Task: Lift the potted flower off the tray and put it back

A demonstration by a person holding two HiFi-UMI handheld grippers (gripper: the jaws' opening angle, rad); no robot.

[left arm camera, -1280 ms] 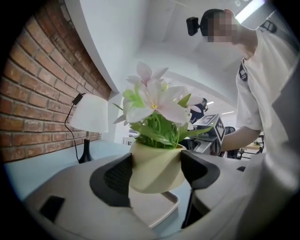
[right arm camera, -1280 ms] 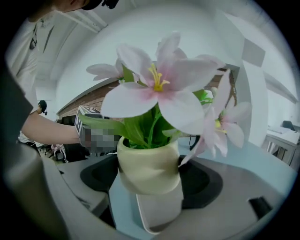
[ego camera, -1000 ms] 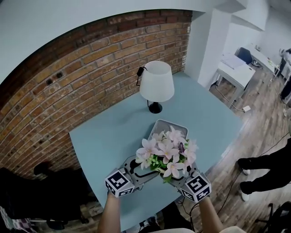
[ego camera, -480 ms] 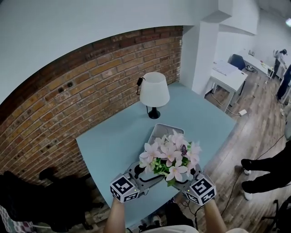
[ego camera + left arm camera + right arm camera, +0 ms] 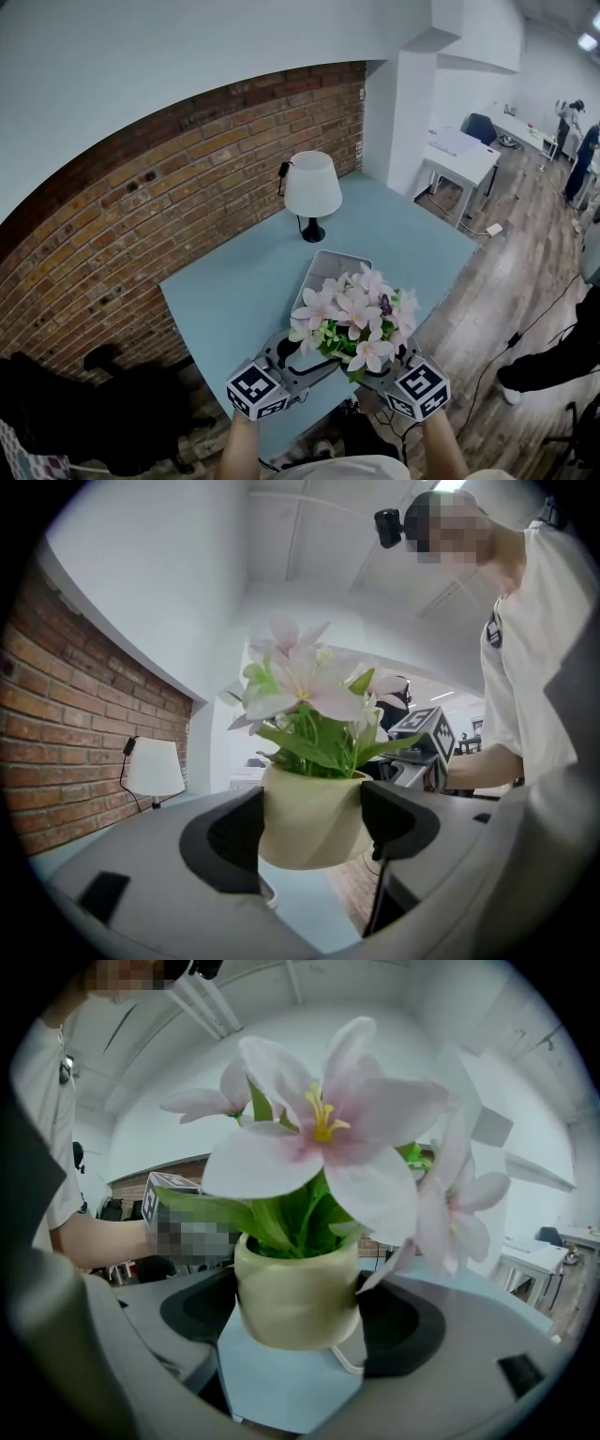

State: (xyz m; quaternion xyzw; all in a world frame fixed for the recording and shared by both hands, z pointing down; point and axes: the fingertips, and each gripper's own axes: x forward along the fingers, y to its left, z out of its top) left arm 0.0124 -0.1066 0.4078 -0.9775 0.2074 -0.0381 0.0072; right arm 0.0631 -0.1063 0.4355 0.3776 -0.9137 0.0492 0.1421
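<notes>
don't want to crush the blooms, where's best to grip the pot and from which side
Grip the pot by its cream body under the rim, coming in level from the sides. The flowers spread wide above, likely blocking a top approach; the round wall offers opposite faces. Both the left gripper and right gripper clamp it so.

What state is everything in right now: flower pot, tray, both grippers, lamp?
potted flower: upright, held in the air, off the tray.
tray: flat on the table, visible part bare.
left gripper: shut on the potted flower.
right gripper: shut on the potted flower from the opposite side.
lamp: upright on the table.
</notes>
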